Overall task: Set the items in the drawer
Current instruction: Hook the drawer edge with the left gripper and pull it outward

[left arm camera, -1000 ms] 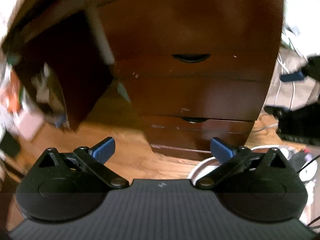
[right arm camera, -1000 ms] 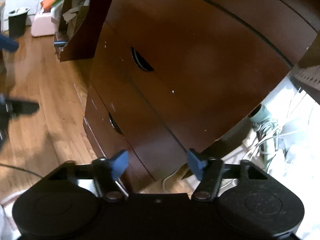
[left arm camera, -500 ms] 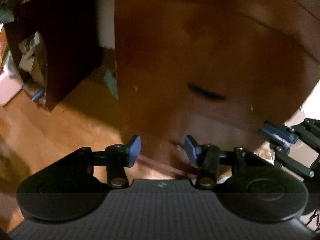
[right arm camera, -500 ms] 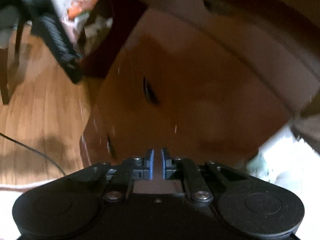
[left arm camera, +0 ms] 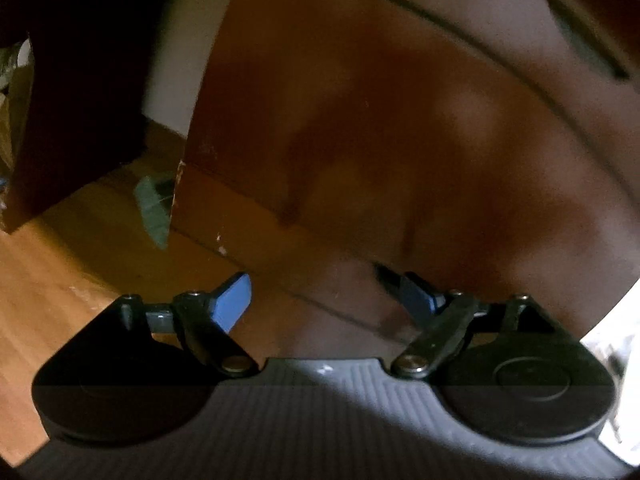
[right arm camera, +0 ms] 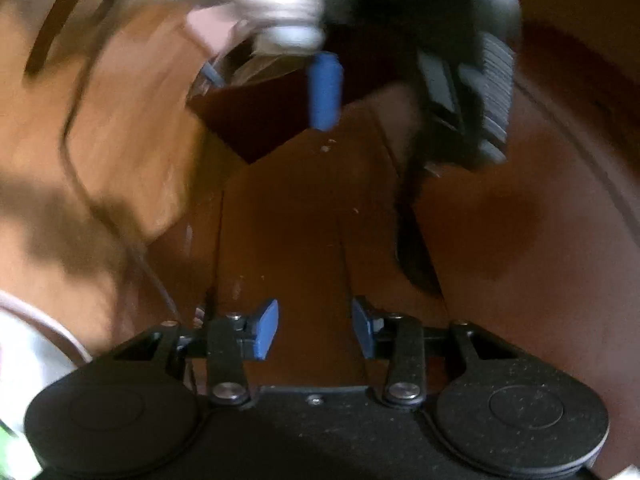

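Note:
A dark brown wooden chest of drawers (left arm camera: 400, 128) fills the left wrist view, very close. My left gripper (left arm camera: 328, 300) is open and empty, its right blue fingertip (left arm camera: 416, 294) at the drawer's dark slot handle (left arm camera: 386, 274). In the right wrist view my right gripper (right arm camera: 314, 326) is open and empty, pointing along the chest's drawer fronts (right arm camera: 296, 216). A dark slot handle (right arm camera: 416, 256) shows to its right. The left gripper (right arm camera: 460, 92) appears blurred beyond it, one blue fingertip (right arm camera: 325, 90) showing. No loose items are visible.
Light wooden floor (left arm camera: 60, 264) lies left of the chest. A dark shelf unit (left arm camera: 76, 80) stands at the far left, with a white wall strip (left arm camera: 188, 44) between it and the chest. A pale cable (right arm camera: 44, 320) lies on the floor at lower left.
Both grippers moved closer to the chest and both opened wider. The left gripper's right finger has come to the drawer handle. The right camera swung round and now sees the left gripper.

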`<action>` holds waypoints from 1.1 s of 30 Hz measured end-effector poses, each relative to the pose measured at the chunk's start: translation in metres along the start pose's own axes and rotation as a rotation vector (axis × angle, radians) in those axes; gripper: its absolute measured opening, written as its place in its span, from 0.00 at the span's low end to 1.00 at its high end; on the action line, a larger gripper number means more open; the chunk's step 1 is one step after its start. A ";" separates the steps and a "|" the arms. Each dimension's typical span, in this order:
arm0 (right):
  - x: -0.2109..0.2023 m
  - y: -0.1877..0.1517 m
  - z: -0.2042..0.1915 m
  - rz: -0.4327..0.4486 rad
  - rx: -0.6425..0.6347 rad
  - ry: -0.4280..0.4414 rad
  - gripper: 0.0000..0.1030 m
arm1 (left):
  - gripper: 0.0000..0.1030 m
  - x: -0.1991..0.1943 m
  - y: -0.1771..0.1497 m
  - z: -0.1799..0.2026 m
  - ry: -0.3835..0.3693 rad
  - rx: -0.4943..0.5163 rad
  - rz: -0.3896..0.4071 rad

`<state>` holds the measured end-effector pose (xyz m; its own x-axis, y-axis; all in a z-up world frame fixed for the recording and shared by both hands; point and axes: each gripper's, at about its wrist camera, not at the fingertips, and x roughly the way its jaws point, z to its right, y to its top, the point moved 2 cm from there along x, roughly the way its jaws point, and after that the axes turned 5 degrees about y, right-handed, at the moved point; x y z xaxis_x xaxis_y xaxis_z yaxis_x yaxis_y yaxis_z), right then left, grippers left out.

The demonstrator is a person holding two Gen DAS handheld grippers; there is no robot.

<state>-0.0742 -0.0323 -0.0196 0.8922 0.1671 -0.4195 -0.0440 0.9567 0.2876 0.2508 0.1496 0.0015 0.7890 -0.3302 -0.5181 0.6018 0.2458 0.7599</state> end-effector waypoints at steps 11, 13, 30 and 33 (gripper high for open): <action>0.027 0.027 -0.014 -0.032 -0.121 -0.113 0.60 | 0.83 0.011 -0.012 0.016 -0.057 0.082 -0.017; 0.031 0.029 -0.013 -0.036 -0.100 -0.114 0.60 | 0.83 0.016 -0.009 0.014 -0.033 0.100 -0.026; 0.042 0.023 -0.006 -0.081 0.173 -0.038 0.74 | 0.95 -0.018 -0.025 0.056 0.142 0.139 -0.091; 0.057 0.027 -0.001 -0.075 0.194 -0.013 0.74 | 0.95 -0.035 -0.023 0.061 0.089 0.107 -0.030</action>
<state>-0.0250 0.0036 -0.0369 0.8956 0.0923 -0.4351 0.1096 0.9023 0.4169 0.2020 0.0997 0.0261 0.7815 -0.2522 -0.5706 0.6126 0.1367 0.7785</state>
